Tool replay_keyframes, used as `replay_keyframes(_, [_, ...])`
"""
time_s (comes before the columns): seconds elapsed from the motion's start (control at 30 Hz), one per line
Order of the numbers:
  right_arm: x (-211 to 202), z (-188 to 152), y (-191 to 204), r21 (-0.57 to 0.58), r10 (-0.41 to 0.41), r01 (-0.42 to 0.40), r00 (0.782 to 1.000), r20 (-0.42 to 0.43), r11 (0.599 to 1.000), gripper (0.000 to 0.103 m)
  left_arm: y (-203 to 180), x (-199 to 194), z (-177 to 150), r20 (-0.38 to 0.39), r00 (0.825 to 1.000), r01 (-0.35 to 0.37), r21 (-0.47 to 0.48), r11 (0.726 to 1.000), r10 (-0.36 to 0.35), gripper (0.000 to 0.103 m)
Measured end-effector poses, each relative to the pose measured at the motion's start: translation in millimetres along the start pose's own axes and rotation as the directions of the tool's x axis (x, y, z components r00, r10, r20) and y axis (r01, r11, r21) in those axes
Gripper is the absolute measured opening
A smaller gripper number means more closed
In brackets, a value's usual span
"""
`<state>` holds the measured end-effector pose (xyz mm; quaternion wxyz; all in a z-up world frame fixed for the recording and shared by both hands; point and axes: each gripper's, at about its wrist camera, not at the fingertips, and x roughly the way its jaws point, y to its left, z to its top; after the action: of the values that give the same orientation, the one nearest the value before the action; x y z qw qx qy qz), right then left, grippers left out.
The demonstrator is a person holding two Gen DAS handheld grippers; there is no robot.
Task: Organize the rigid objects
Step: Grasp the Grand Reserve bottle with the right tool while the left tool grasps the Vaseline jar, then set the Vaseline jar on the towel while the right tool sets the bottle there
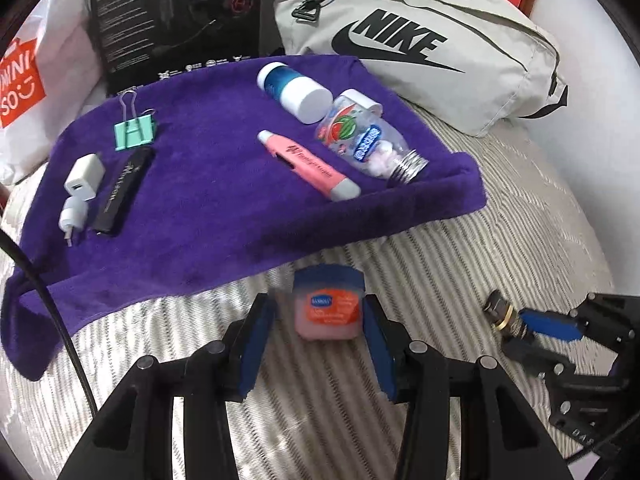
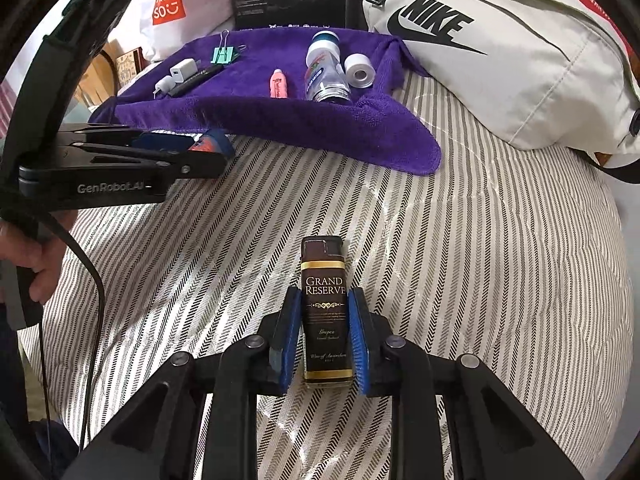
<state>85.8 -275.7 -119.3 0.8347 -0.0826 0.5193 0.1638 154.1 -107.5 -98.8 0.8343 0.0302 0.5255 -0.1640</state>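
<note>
On the striped bedspread (image 2: 480,240), short of the purple towel (image 1: 208,200), the left gripper (image 1: 316,344) brackets a Vaseline jar (image 1: 328,308) — jaws apart, not yet pinching. The right gripper (image 2: 326,340) clamps the Grand Reserve lighter (image 2: 325,312) — best lifted level, then laid beside the pink highlighter (image 1: 308,166).

A plush, matt purple towel (image 1: 224,184) lies on woven striped bedding (image 2: 480,260) in mid-frame. The clear plastic bottle (image 1: 368,140) shows shiny metal threading, the mint binder clip (image 1: 134,130) wire handles. The upper-right bag (image 1: 440,40) looks like smooth nylon.
</note>
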Motion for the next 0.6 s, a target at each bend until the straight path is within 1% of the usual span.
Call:
replay_keyframes(0.1, [1.1, 0.8, 0.3, 0.001, 0.000, 0.000, 1.000, 0.004, 1.000, 0.024, -1.0, 2.4, 3.8, 0.000, 1.000, -0.013, 0.004, 1.000, 0.013, 0.044])
replay_keyframes(0.17, [1.6, 1.0, -0.1, 0.004, 0.002, -0.002, 1.000, 0.006, 1.000, 0.025, -8.2, 5.1, 5.3, 0.006, 1.000, -0.029, 0.031, 0.999, 0.029, 0.044])
replay_keyframes(0.23, [1.7, 0.2, 0.4, 0.002, -0.001, 0.001, 1.000, 0.007, 1.000, 0.025, -14.5, 6.9, 5.5, 0.017, 0.998, -0.063, 0.057, 0.996, 0.062, 0.036])
replay_keyframes(0.27, [1.8, -0.3, 1.1, -0.004, -0.004, 0.004, 1.000, 0.009, 1.000, 0.025, -16.8, 6.7, 4.7, 0.023, 0.997, -0.075, 0.073, 0.995, 0.074, 0.035])
replay_keyframes(0.37, [2.4, 0.3, -0.3, 0.000, 0.005, -0.005, 1.000, 0.012, 1.000, 0.024, -12.8, 3.8, 3.4, 0.018, 0.999, -0.046, 0.065, 0.997, 0.045, 0.035])
replay_keyframes(0.47, [2.7, 2.5, -0.3, 0.008, 0.007, -0.007, 1.000, 0.000, 1.000, 0.024, -4.7, -6.0, -1.2, 0.031, 0.998, -0.053, 0.062, 0.997, 0.052, 0.035])
replay_keyframes(0.6, [1.9, 10.1, 10.4, -0.004, 0.032, -0.032, 0.999, 0.004, 0.999, 0.024, 12.9, -25.7, -10.0, 0.055, 0.997, -0.059, 0.038, 0.998, 0.057, 0.035])
